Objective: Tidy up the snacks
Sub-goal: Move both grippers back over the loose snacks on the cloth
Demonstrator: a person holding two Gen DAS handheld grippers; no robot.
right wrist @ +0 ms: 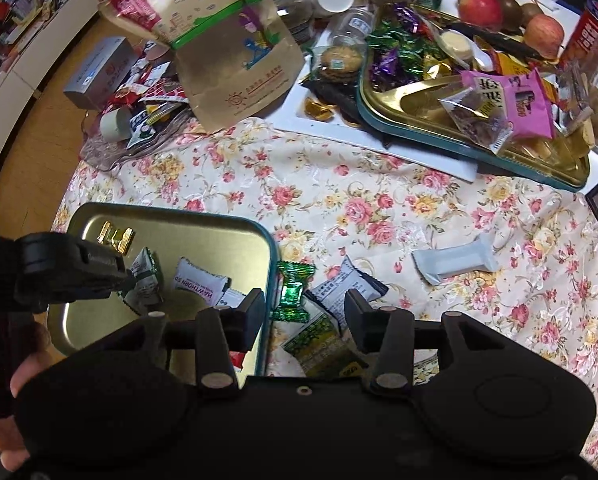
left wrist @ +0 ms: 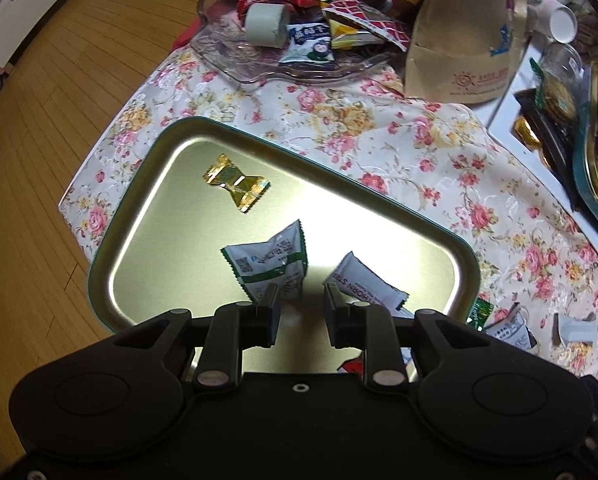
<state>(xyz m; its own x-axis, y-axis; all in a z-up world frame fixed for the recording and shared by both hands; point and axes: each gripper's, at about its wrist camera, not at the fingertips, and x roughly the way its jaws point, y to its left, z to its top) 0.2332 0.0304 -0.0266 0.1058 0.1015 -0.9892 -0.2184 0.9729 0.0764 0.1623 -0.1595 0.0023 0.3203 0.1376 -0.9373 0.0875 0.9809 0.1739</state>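
Two hand-held grippers hover over snacks on a floral tabletop point(right wrist: 339, 208), one above a gold tray, one beside it.

We see the left hand-held gripper point(left wrist: 301, 294) pointing down over the gold tray point(left wrist: 99, 248), its fingers spread with nothing between them. In the tray lie a gold candy point(left wrist: 235, 182), a green-and-white packet point(left wrist: 271, 266) and a white hawthorn packet point(left wrist: 363, 280). Our right hand-held gripper point(right wrist: 305, 304) hangs just beside the tray's edge, jaws apart and holding nothing; under them a green foil candy point(right wrist: 293, 290), a dark-edged white packet point(right wrist: 349, 284) and a green-yellow packet point(right wrist: 323, 346) lie on the cloth. A white bar point(right wrist: 455, 264) rests well apart.
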